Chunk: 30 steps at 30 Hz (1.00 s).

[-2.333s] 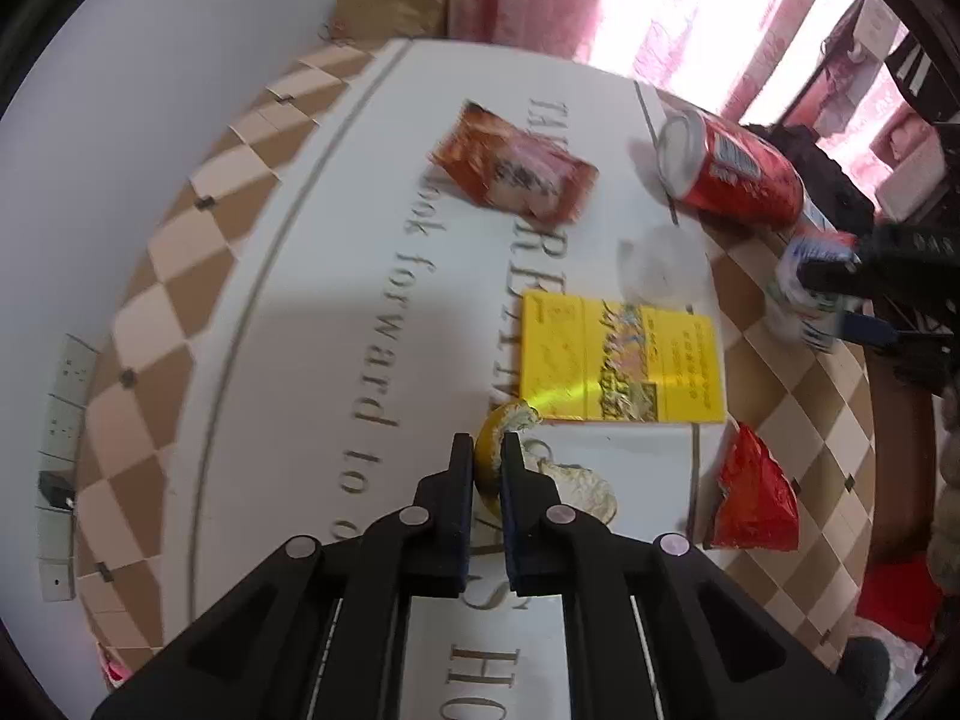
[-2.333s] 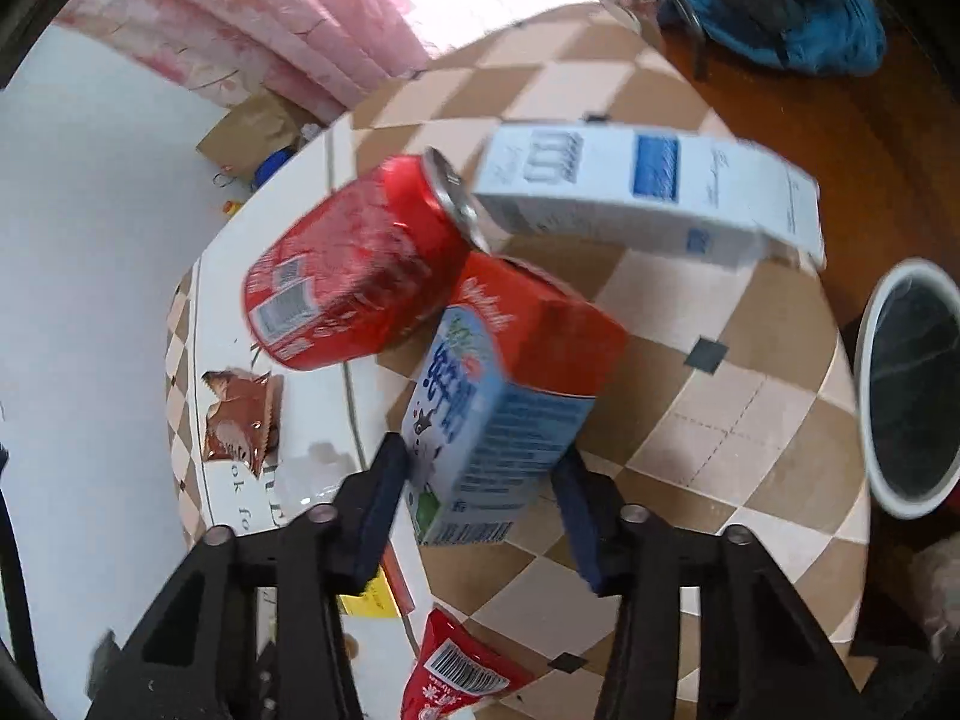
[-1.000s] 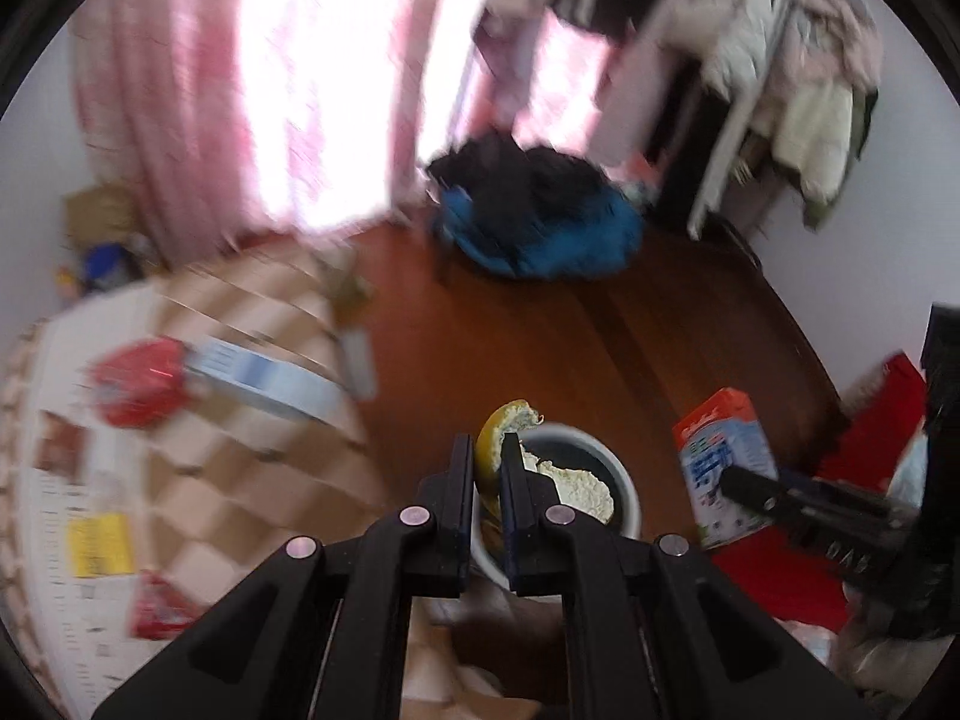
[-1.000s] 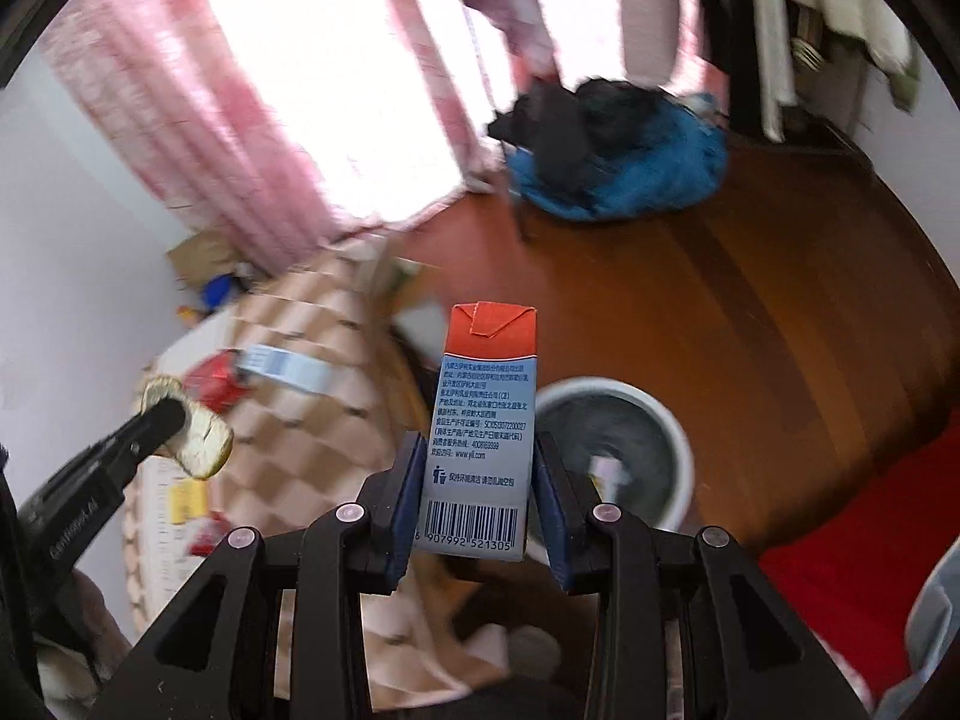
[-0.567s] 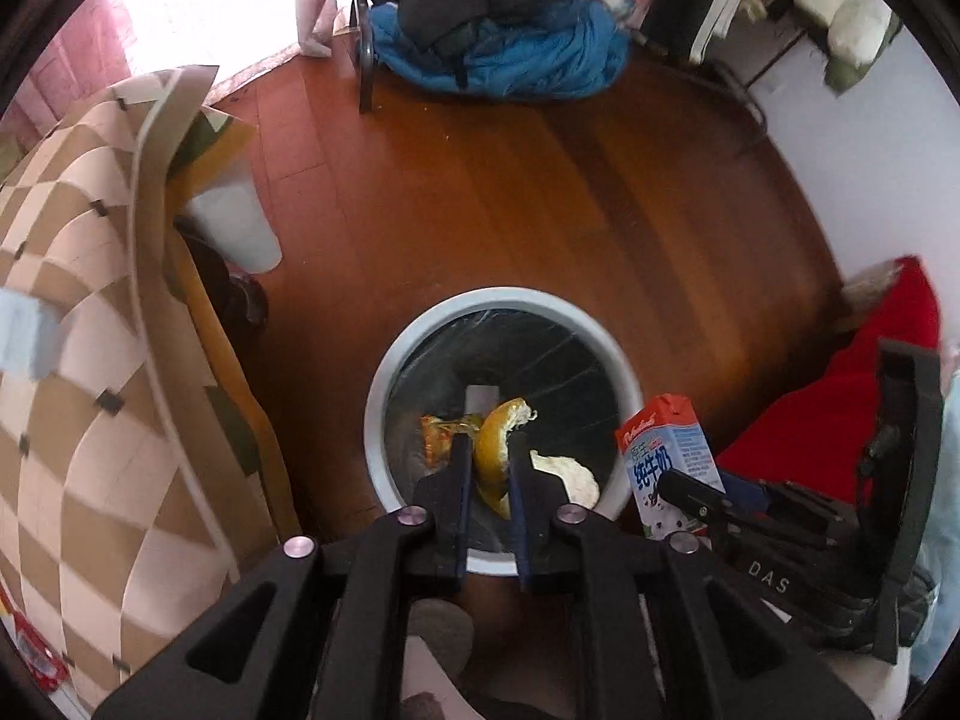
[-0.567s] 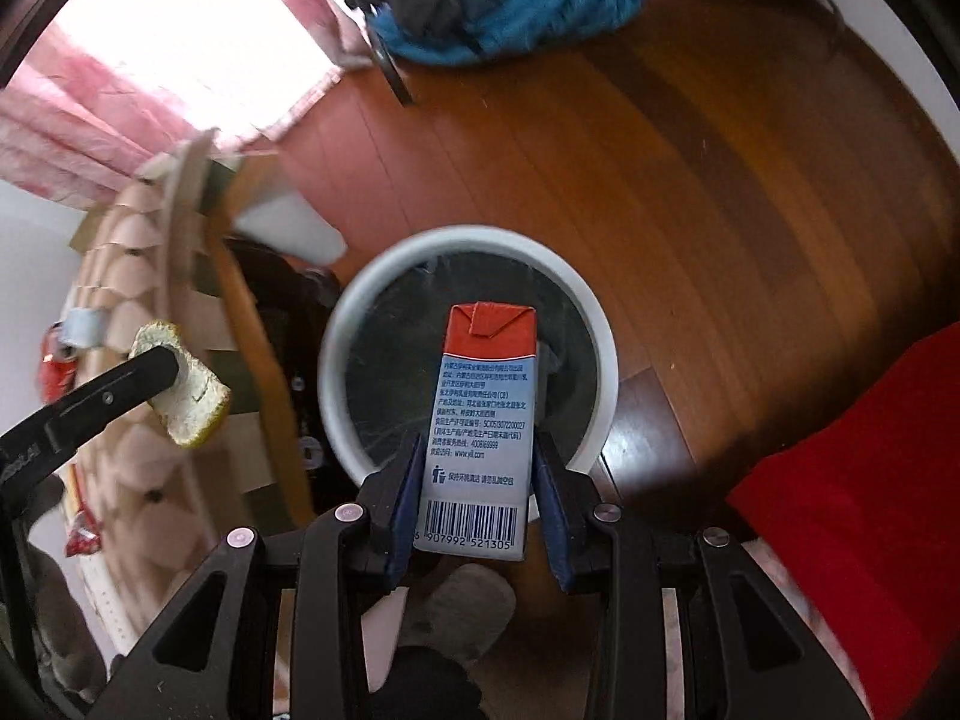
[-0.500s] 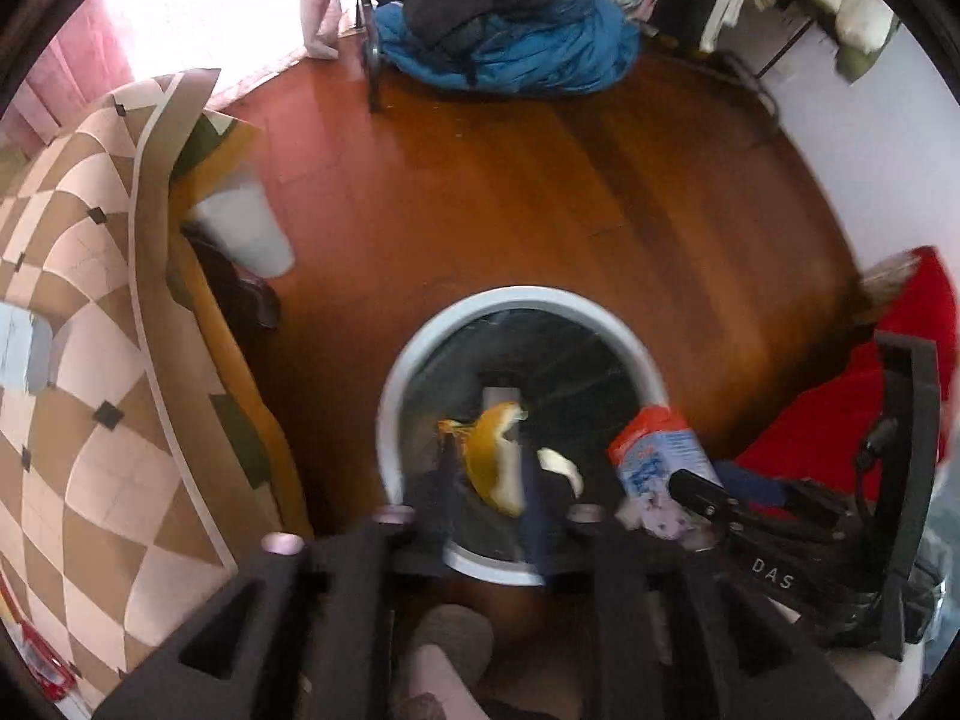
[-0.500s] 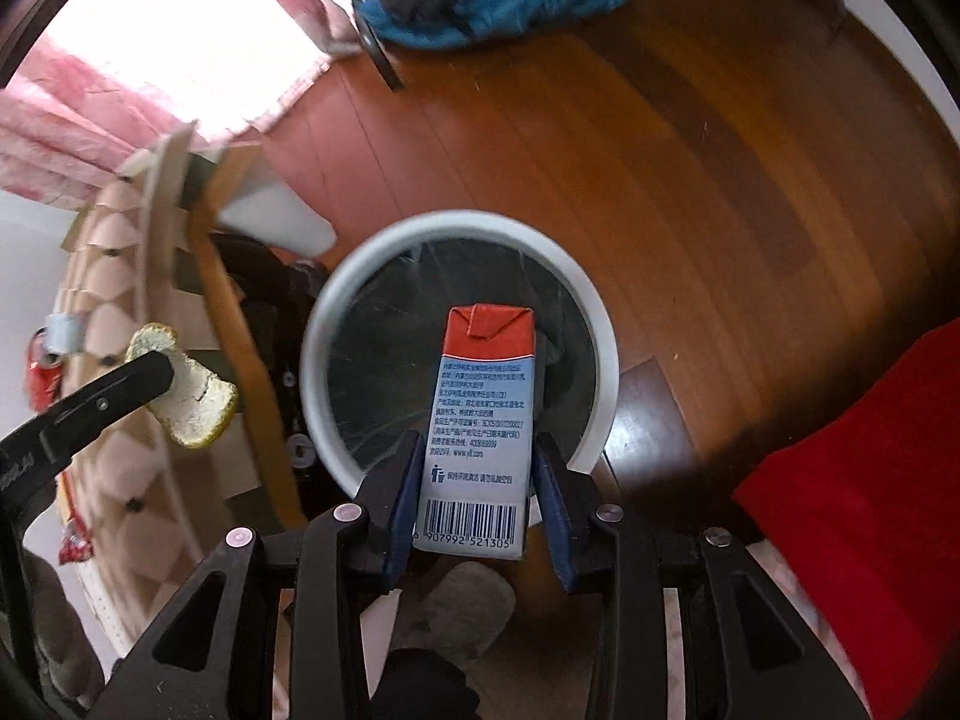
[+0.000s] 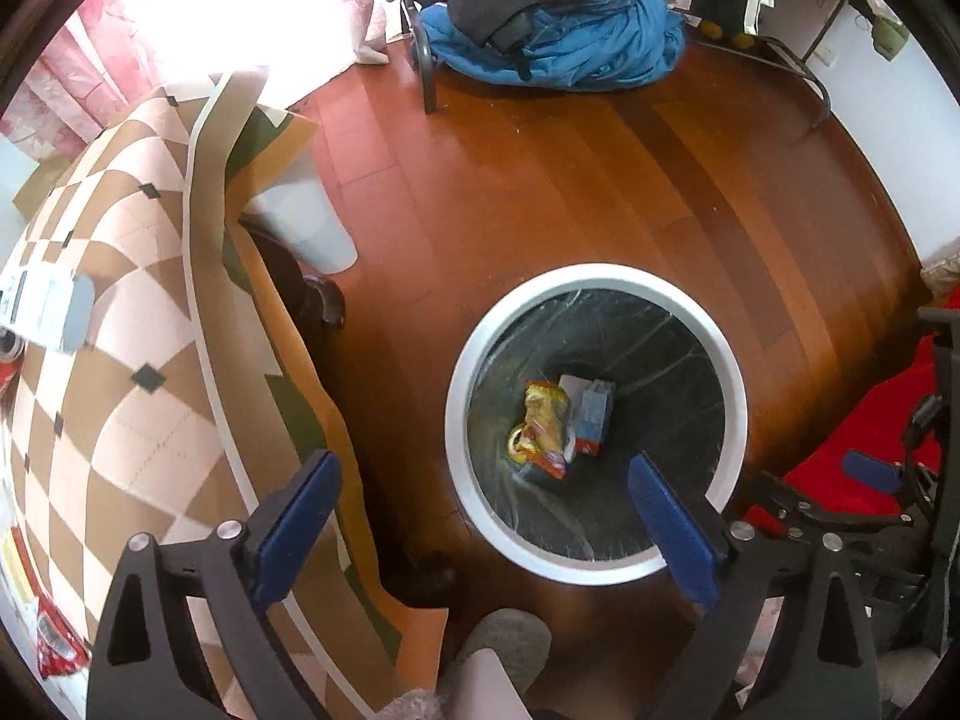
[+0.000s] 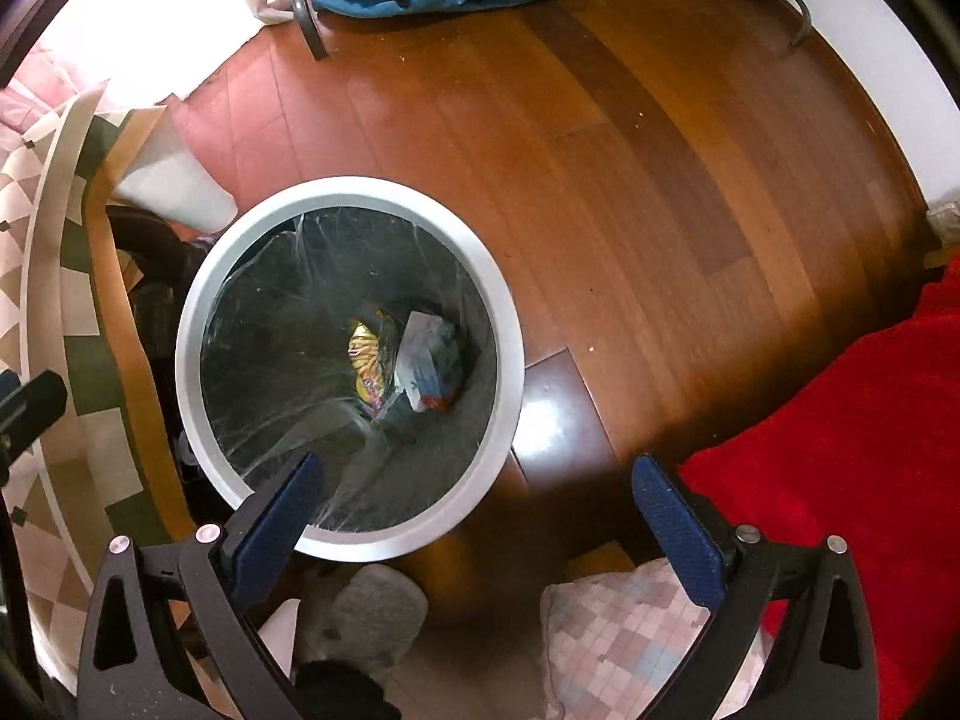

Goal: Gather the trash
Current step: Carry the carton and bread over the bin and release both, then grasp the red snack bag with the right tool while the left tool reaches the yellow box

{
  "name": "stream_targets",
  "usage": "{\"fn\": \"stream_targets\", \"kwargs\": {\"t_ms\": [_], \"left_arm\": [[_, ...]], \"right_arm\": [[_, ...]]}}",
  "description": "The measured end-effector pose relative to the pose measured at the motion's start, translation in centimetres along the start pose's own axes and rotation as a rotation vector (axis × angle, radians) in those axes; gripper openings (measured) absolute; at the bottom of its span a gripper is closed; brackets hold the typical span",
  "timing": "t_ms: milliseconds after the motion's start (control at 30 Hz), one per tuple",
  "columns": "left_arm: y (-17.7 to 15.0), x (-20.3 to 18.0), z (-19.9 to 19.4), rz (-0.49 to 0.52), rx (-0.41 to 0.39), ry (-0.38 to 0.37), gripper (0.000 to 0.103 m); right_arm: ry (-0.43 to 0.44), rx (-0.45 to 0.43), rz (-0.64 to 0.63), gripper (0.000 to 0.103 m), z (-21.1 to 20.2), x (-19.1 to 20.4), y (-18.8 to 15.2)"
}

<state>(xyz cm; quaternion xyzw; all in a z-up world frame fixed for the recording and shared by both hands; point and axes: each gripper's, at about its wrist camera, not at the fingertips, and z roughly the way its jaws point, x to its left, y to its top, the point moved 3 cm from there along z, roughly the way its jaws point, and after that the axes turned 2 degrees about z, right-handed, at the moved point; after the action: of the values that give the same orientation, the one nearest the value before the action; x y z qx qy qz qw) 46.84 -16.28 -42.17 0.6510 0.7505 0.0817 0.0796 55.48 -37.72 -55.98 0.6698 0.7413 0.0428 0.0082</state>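
A round white-rimmed trash bin (image 9: 462, 360) with a clear liner stands on the wooden floor; it also shows in the right wrist view (image 10: 510, 324). At its bottom lie a milk carton (image 9: 594, 414) and a yellow-orange wrapper (image 9: 543, 426); both show in the right wrist view too, the carton (image 10: 426, 372) and the wrapper (image 10: 367, 363). My left gripper (image 9: 486, 510) is wide open and empty above the bin's near left rim. My right gripper (image 10: 474, 510) is wide open and empty above the bin's near right rim. The peel is not clearly visible.
The checkered tablecloth (image 9: 120, 312) hangs at the left, with a white-blue box (image 9: 45, 306) and a red wrapper (image 9: 57, 642) on it. A blue and black clothes pile (image 9: 552, 18) lies at the back. A red cloth (image 10: 870, 432) is at the right.
Both grippers have opened over the bin. The peel left my left gripper and the milk carton left my right gripper; the carton now lies in the bin.
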Motion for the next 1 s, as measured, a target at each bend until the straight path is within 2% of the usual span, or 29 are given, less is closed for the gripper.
{"fn": "stream_targets", "kwargs": {"t_ms": [200, 367, 833, 1000], "left_arm": [[-0.8, -0.3, -1.6, 0.002, -0.017, 0.008, 0.098], [-1.6, 0.1, -4.7, -0.008, -0.067, 0.015, 0.098], [-3.9, 1.4, -14.6, -0.022, -0.213, -0.017, 0.098], [-4.9, 4.0, -19.6, -0.062, -0.298, 0.016, 0.098]], "right_arm": [[0.025, 0.007, 0.031, 0.103, -0.9, 0.0, -0.4], [0.015, -0.029, 0.03, 0.103, -3.6, 0.3, -1.5], [0.058, -0.168, 0.036, 0.103, -15.5, 1.6, -4.6], [0.115, -0.251, 0.051, 0.103, -21.0, 2.9, -5.8]]}}
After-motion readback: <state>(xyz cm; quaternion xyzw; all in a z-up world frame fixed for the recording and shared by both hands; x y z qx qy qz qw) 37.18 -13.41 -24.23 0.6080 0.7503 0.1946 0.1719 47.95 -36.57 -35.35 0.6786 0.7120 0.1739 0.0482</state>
